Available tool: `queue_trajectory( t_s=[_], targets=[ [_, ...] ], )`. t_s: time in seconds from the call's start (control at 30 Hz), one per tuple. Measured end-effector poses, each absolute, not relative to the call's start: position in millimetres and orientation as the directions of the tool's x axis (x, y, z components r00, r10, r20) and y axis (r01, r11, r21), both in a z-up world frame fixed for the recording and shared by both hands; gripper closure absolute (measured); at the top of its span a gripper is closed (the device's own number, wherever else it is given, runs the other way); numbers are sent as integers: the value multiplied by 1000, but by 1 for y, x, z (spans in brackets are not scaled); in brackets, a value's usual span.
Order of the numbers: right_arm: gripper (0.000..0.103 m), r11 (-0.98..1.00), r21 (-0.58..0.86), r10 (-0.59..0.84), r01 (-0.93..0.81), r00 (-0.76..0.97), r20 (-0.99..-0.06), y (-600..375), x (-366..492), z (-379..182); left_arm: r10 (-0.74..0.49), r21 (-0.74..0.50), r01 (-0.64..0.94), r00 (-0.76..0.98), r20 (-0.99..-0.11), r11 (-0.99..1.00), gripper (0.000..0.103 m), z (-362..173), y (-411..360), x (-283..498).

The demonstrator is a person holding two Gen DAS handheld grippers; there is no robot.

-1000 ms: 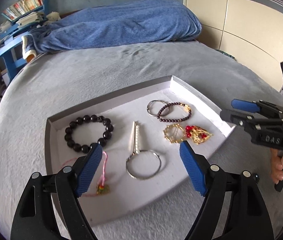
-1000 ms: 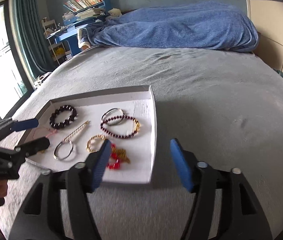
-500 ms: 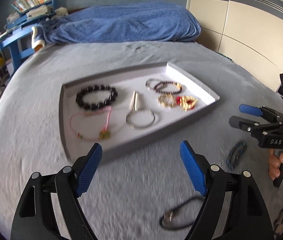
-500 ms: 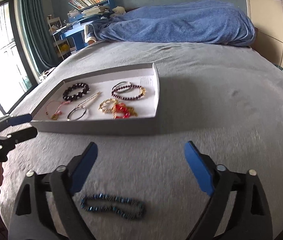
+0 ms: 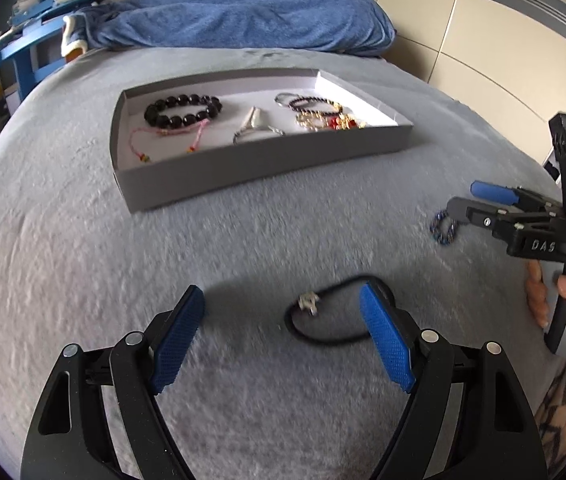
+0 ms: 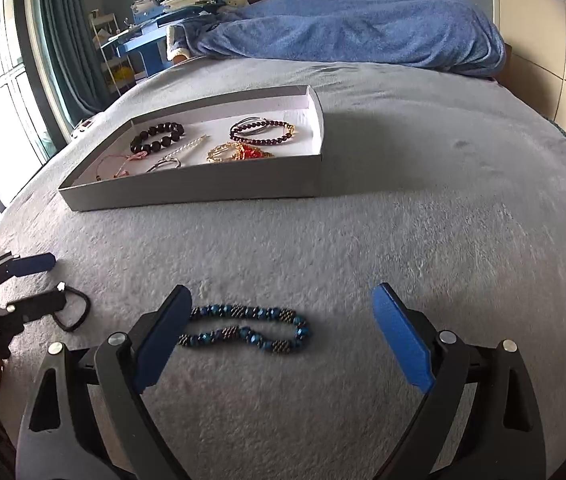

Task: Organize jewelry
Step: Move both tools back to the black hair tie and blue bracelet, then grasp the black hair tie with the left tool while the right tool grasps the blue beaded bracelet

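Observation:
A grey tray (image 5: 267, 164) (image 6: 203, 190) with a white floor lies on the grey bed and holds several bracelets and rings. A black cord bracelet (image 5: 325, 338) (image 6: 77, 314) with a metal clasp lies on the blanket between the fingers of my open left gripper (image 5: 283, 340), which also shows in the right wrist view (image 6: 41, 282). A blue beaded bracelet (image 6: 249, 326) (image 5: 443, 228) lies flat between the fingers of my open right gripper (image 6: 279, 340), which also shows in the left wrist view (image 5: 467, 198). Neither gripper holds anything.
A blue blanket (image 5: 243, 20) is heaped at the head of the bed. A blue desk with books (image 6: 171, 8) and curtained windows (image 6: 11, 80) stand to the left. Wardrobe doors (image 5: 483, 40) stand to the right.
Both grippers have pulled back from over the tray and dropped low over the blanket. The black cord now sits between the left fingers and the blue beads between the right fingers.

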State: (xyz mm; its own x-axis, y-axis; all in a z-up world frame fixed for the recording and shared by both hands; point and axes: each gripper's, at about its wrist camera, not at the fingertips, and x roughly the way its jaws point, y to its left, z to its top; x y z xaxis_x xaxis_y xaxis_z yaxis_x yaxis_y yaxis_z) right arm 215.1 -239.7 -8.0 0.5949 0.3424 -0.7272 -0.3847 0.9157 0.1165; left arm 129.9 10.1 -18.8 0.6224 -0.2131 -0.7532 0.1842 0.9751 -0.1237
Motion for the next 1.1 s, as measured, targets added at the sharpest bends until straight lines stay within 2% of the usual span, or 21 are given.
queue_trajectory(
  t_s=[0.27,0.37,0.5,0.6,0.7,0.9,0.97,1.1],
  targets=[
    [9,912,123,336,-392,542,-770,-234,206,-18,-200,-112,179,617,-761,978,25,-23,9,129],
    [9,910,129,341,-395,532,-775,-234,205,-20,-179,-96,165,619,-765,982,33,-23,8,128],
    [9,901,134,356,-412,528,-771,-233,204,-20,-168,-81,165,627,-761,983,57,-23,7,127],
    [11,893,164,385,-418,525,-759,-236,204,-18,-174,-68,189,633,-755,980,68,-22,3,124],
    [18,888,216,418,-405,520,-745,-244,206,-18,-184,-56,217,633,-752,975,77,-22,-2,122],
    [38,855,305,497,-420,491,-716,-248,207,-17,-210,-72,239,623,-753,968,77,-23,-3,123],
    [51,853,310,499,-420,485,-718,-247,208,-18,-210,-73,239,621,-755,968,77,-23,-4,123],
    [55,858,318,494,-403,481,-724,-247,210,-19,-203,-65,239,618,-759,969,77,-24,-6,124]
  ],
)
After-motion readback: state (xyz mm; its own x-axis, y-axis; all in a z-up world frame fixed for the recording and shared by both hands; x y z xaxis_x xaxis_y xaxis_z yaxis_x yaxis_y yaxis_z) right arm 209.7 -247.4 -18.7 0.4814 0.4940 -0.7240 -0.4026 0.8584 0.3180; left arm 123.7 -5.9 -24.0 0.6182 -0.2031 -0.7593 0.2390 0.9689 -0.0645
